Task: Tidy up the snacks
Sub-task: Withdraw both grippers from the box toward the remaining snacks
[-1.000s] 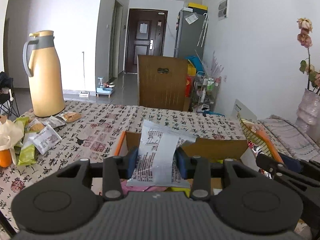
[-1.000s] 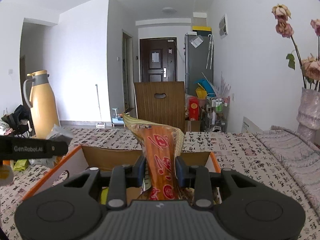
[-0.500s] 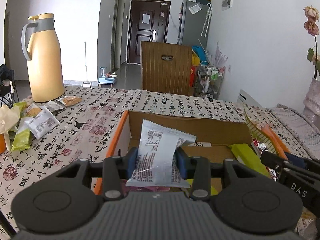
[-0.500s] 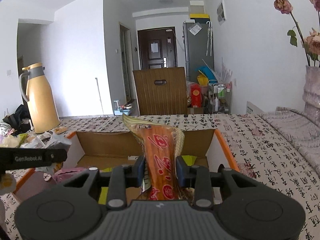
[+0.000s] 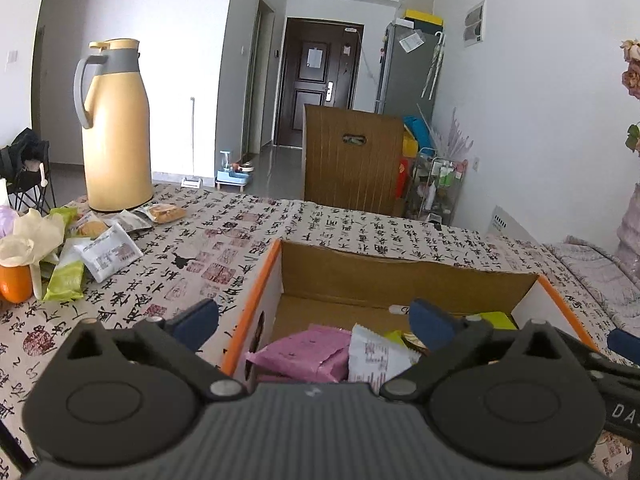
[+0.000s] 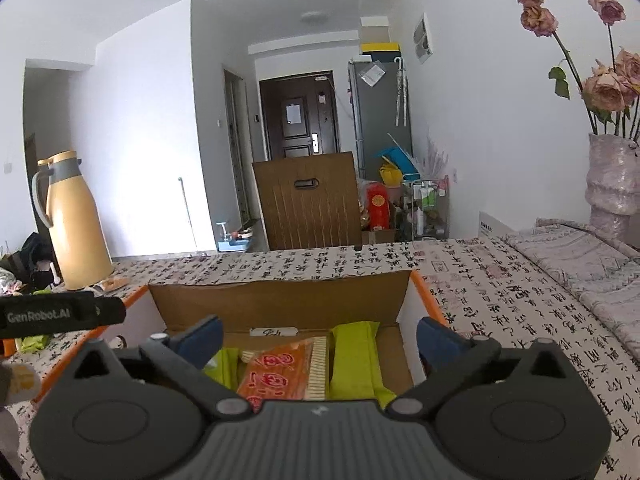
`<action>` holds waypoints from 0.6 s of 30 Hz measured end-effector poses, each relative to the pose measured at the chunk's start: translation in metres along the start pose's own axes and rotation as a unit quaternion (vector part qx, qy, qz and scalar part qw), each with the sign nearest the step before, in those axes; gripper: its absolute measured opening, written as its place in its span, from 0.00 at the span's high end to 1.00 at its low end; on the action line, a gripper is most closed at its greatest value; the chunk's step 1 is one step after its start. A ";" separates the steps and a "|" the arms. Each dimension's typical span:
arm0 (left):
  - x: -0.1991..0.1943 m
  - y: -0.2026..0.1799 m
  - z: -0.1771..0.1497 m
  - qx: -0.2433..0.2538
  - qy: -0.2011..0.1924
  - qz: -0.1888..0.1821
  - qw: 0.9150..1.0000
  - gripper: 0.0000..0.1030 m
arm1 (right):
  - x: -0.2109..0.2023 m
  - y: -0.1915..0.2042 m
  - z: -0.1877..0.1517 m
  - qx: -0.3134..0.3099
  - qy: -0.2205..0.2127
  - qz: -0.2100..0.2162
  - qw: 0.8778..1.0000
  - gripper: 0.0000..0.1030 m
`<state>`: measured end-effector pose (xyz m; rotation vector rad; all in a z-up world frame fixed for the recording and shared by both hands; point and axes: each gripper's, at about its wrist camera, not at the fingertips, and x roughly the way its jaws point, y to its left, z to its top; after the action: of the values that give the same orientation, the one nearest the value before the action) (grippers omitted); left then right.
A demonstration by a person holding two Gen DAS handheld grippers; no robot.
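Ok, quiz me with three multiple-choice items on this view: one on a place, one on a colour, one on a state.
1. Where does the orange-red packet lie?
A. inside the cardboard box
B. beside the yellow jug
C. on the chair

2. What colour is the packet left of the white printed packet in the box?
A. blue
B. pink
C. black

3. How does the left tool stand?
A. shut on the white packet
B. shut on nothing
C. open, holding nothing

Answers: 1 A, the packet rests on the box floor between green packets. 2 B, the pink packet lies against it. 3 C, its jaws have just been opening and are spread apart above the packets, as with the right tool.
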<state>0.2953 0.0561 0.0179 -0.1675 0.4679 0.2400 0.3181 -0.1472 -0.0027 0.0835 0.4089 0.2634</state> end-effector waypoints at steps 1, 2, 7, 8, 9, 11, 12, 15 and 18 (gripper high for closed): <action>0.000 0.000 0.000 0.000 -0.001 0.000 1.000 0.00 | 0.000 -0.001 0.000 0.001 0.000 0.001 1.000 0.00; 0.000 0.000 0.000 0.000 -0.001 0.000 1.000 0.00 | 0.000 -0.001 0.000 0.002 0.001 0.000 1.000 0.00; 0.001 0.000 -0.001 0.001 -0.001 0.000 1.000 0.00 | 0.001 -0.004 0.001 0.007 0.007 -0.004 1.000 0.00; 0.001 0.000 -0.002 0.001 0.000 0.000 1.000 0.00 | 0.001 -0.004 0.001 0.008 0.007 -0.006 1.000 0.00; 0.002 0.000 -0.002 0.001 0.002 0.001 1.000 0.00 | 0.000 -0.004 0.002 0.010 0.008 -0.008 1.000 0.00; 0.002 0.000 -0.003 -0.001 0.005 0.002 1.000 0.00 | -0.002 -0.006 0.003 0.013 0.007 -0.010 1.000 0.00; 0.001 -0.001 -0.002 -0.001 0.005 0.004 1.000 0.00 | -0.003 -0.006 0.004 0.013 0.006 -0.010 1.000 0.00; -0.005 -0.002 0.001 -0.002 0.003 0.006 1.000 0.00 | -0.008 -0.005 0.009 0.009 0.001 -0.013 1.000 0.00; -0.012 -0.003 0.007 -0.002 0.003 0.016 1.000 0.00 | -0.015 -0.004 0.014 0.004 -0.003 -0.012 1.000 0.00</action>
<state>0.2889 0.0528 0.0295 -0.1655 0.4759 0.2719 0.3114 -0.1550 0.0157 0.0869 0.4050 0.2370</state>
